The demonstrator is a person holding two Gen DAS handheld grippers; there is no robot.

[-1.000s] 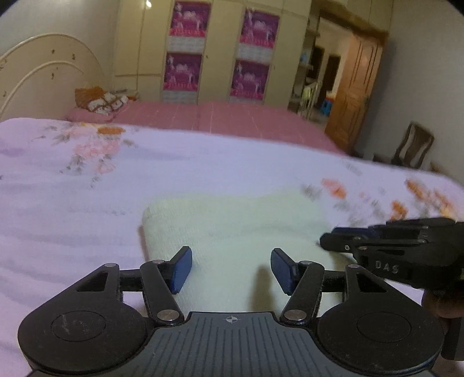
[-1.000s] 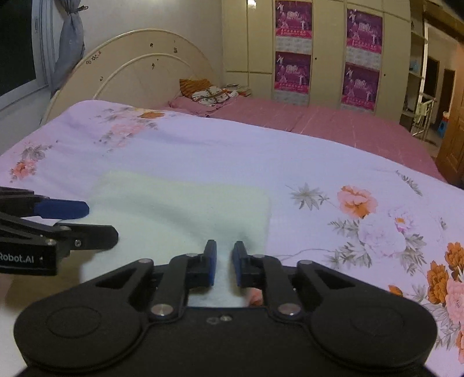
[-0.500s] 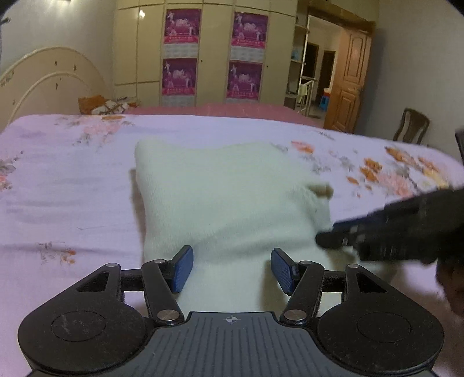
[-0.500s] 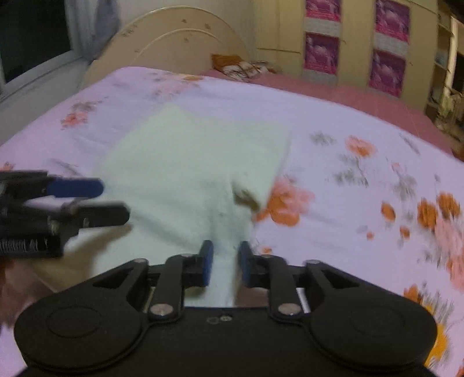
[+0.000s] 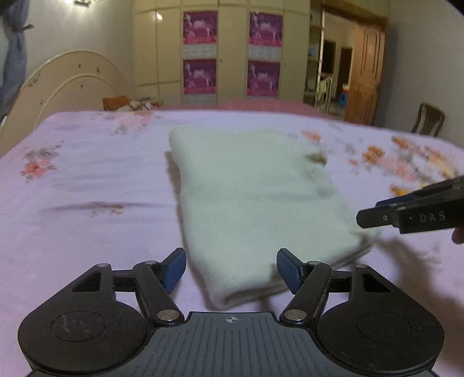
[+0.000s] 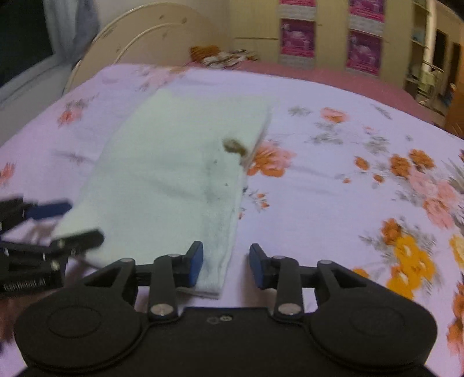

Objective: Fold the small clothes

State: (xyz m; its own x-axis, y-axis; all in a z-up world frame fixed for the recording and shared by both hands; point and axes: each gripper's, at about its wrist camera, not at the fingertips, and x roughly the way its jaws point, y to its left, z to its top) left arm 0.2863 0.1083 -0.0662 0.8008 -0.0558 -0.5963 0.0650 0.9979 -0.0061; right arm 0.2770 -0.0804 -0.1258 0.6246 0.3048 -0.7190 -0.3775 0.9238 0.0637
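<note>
With the left tool (image 5: 229,269) and right tool (image 6: 225,262) both spread apart, we judge the soft, light cream garment (image 5: 252,185) best pinched at its near corners on the bed (image 5: 87,179).

folded cloth (image 5: 255,203): 1 | grippers: 2 – left gripper (image 5: 230,268), right gripper (image 6: 226,262) | wardrobe posters (image 5: 200,27): 4 | chair (image 5: 427,119): 1

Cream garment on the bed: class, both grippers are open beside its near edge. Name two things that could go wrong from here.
1. The cream garment lies folded in layers, and its near edge shows stacked layers. The left gripper might pinch only the top one, so the fold could open.
2. The right gripper straddles the garment's right edge, with one finger over the flowered sheet. On closing it might catch the sheet too.
</note>
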